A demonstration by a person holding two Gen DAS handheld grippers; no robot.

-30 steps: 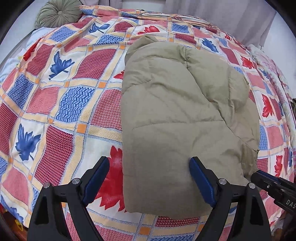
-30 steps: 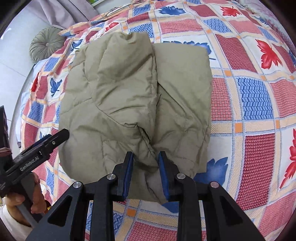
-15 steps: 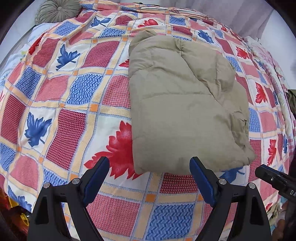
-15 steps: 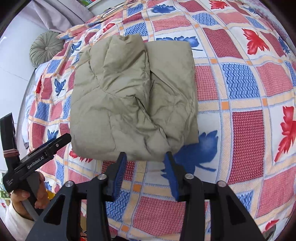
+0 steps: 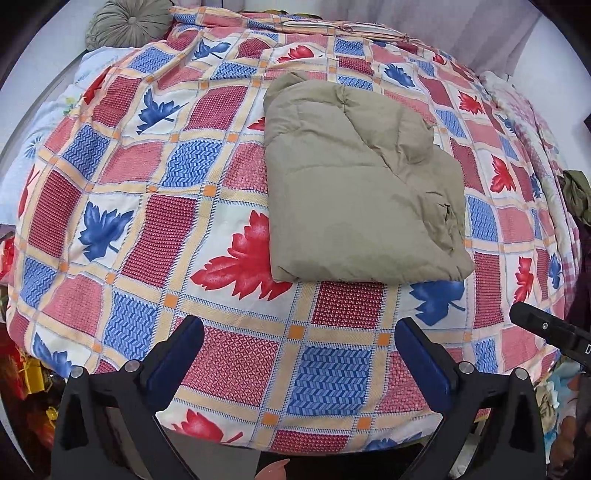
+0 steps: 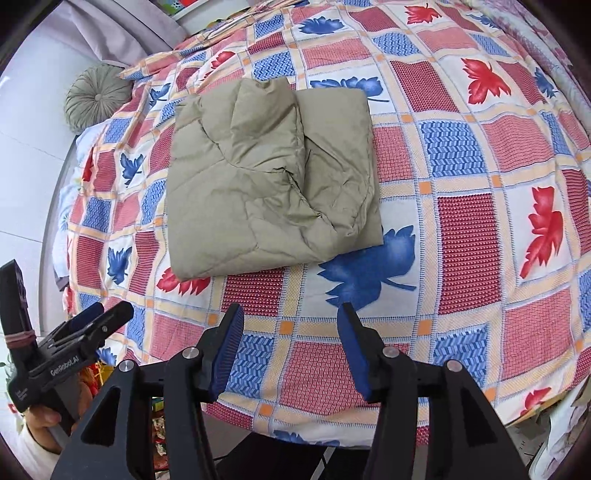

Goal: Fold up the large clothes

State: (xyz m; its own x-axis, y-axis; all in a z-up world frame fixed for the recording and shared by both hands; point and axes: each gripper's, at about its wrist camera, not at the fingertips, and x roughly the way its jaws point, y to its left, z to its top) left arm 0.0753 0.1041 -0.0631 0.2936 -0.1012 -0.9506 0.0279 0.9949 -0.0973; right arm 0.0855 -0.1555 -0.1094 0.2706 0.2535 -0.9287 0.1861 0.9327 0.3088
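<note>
One folded khaki jacket, one patterned bedspread, one round green cushion, two grippers, left gripper, right gripper.

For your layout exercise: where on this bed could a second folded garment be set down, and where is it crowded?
Free: the patterned bedspread left of the folded khaki jacket, toward the round cushion; the strip between the jacket and both tongs; and the wide stretch on the jacket's other side. Crowded: the bed's far edge with bunched bedding.
</note>
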